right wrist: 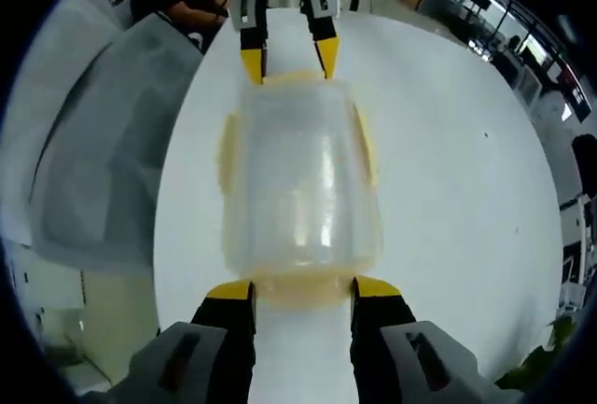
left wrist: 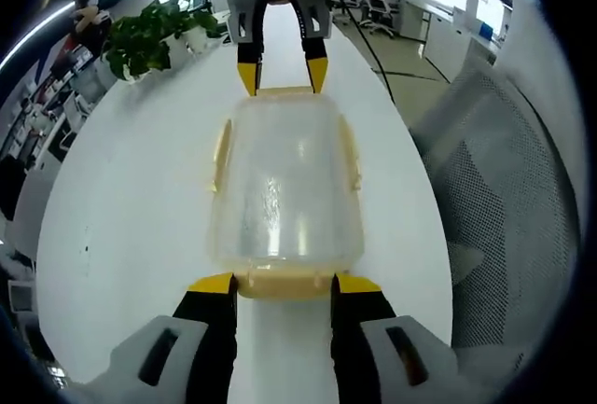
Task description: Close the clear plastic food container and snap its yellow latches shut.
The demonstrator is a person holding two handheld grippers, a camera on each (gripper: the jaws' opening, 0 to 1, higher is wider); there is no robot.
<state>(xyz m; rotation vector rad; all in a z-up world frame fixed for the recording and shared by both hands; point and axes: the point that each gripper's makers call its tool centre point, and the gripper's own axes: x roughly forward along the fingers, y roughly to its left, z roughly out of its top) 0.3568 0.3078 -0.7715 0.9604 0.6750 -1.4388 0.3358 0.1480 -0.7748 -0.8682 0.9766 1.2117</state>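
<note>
My left gripper (left wrist: 284,283) and right gripper (right wrist: 303,289) sit spread at opposite ends of the container (left wrist: 284,185). It lies mid-tabletop (left wrist: 131,189), lid on.

Bare white table (left wrist: 131,199) lies open left and right of the container (left wrist: 284,189); potted plants (left wrist: 154,35) crowd the upper left, a mesh chair (left wrist: 504,171) flanks the right edge.

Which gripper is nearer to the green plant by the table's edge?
Right. The right gripper is at the container's far end, close to the plant. The left gripper is at the opposite end, with the container between it and the plant.
</note>
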